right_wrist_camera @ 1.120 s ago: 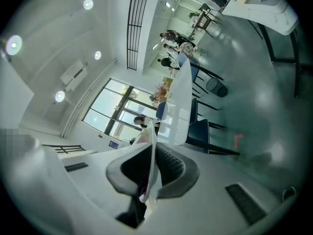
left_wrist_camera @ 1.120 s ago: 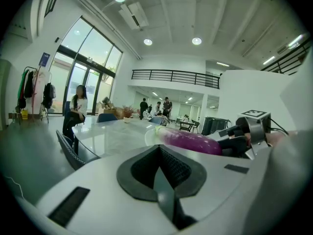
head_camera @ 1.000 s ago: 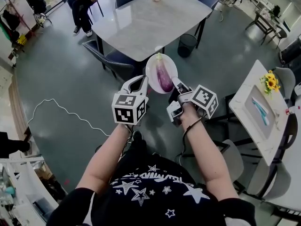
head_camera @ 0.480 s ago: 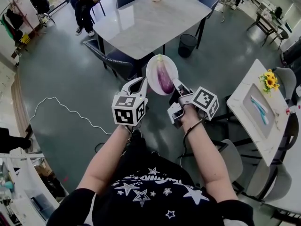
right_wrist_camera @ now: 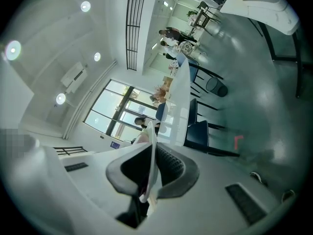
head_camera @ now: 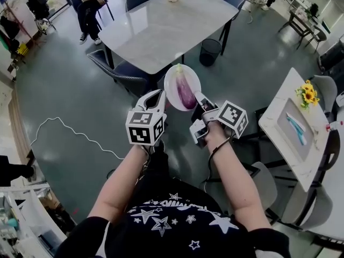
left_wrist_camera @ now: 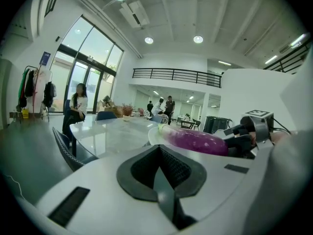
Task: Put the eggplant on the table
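Ahead of the person, the grey marble table (head_camera: pixel 161 26) stands bare near its front corner; the task is not done, judging by the eggplant being off the tabletop. A white plate (head_camera: pixel 173 85) hangs in the air over the floor, just short of that front corner. The purple eggplant (head_camera: pixel 186 93) lies across the plate's middle, green stem end toward the far rim. The right gripper (head_camera: pixel 200 100) has its jaws pinched on the plate's near rim, so the eggplant sits just beyond its tips, not touched by them. The left gripper (head_camera: pixel 156 98) has its jaws pressed together on nothing, just beside the plate's left rim. Left to do: reach the table, set the eggplant on it.
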### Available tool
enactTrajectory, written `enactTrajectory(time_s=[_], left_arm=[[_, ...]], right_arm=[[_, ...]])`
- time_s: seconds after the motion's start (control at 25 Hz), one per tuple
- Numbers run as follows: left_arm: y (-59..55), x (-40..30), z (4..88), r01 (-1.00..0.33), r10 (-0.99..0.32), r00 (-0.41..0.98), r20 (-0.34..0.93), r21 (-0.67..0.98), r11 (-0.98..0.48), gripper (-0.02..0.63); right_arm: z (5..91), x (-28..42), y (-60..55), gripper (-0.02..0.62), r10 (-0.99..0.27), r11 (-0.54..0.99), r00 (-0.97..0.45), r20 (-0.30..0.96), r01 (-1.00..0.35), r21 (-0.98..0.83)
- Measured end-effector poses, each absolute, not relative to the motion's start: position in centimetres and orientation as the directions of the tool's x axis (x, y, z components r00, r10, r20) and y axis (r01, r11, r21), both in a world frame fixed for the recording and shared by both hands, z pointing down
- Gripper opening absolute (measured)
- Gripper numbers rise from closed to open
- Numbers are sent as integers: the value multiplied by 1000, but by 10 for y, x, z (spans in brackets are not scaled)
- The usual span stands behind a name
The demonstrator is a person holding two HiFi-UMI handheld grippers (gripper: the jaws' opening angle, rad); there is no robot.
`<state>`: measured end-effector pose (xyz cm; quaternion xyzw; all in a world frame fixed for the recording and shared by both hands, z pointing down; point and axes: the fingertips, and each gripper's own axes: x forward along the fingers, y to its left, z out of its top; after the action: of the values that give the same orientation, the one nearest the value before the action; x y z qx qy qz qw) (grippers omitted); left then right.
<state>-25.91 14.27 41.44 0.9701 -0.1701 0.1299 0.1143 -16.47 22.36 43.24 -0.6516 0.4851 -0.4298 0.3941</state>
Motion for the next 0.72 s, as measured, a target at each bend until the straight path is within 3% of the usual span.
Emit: enactTrajectory(time_s=[0.72], left_arm=[[-11, -134, 396, -280, -226, 938, 263, 189, -941, 8]], right_arm=[[413, -46, 81, 28, -956, -239, 240, 171, -296, -925]])
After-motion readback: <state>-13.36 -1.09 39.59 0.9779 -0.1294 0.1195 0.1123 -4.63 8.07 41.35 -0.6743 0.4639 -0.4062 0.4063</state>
